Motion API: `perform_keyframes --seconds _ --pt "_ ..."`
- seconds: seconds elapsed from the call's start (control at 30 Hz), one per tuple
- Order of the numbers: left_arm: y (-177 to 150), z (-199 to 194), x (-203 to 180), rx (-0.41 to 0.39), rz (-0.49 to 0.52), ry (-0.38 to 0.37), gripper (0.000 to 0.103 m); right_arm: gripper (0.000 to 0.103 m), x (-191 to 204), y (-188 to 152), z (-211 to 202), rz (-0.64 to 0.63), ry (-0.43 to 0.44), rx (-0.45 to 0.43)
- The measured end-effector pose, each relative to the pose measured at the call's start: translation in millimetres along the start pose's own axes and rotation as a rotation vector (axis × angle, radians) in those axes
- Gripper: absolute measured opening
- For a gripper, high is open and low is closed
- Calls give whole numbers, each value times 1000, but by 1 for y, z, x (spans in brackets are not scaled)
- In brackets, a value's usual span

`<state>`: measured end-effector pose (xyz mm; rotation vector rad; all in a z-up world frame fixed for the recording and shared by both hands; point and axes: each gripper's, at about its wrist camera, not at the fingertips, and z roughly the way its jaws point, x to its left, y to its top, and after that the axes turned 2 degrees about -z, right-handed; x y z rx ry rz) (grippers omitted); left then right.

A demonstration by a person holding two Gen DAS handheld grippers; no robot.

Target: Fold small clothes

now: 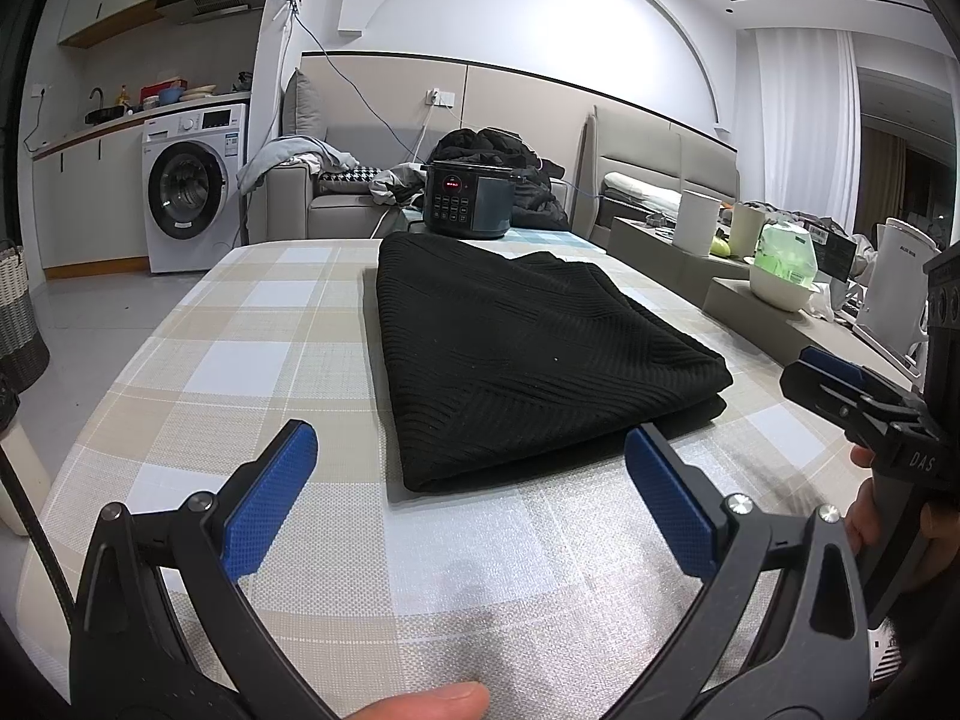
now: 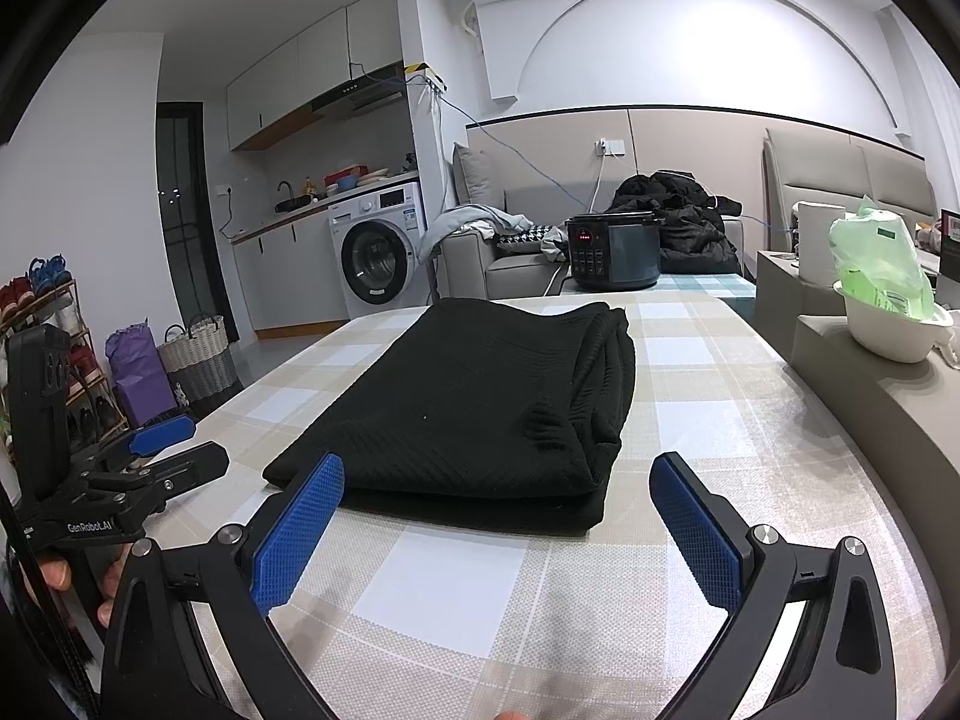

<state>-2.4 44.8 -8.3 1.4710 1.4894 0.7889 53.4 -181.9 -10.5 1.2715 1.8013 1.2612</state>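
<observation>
A black ribbed knit garment [image 1: 516, 354] lies folded into a thick rectangle on the checked tablecloth [image 1: 252, 324]; it also shows in the right wrist view [image 2: 480, 408]. My left gripper [image 1: 471, 450] is open and empty, its blue fingertips just short of the garment's near edge. My right gripper [image 2: 498, 474] is open and empty, also at the near edge, with the folded layers showing on the right side. The right gripper shows at the right edge of the left wrist view [image 1: 840, 384]. The left gripper shows at the left of the right wrist view [image 2: 156, 438].
A black electric cooker [image 1: 468, 198] stands beyond the table's far end. A grey raised ledge [image 2: 870, 372] along the right carries a white bowl with a green bag [image 2: 888, 312]. A washing machine [image 1: 192, 186] and woven baskets [image 2: 198, 354] are to the left.
</observation>
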Motion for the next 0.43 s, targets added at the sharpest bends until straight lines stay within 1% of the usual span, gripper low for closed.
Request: perform_keyframes --seconds 0.43 --pt "0 1 1 -3 3 -4 102 103 2 -1 0 -6 4 10"
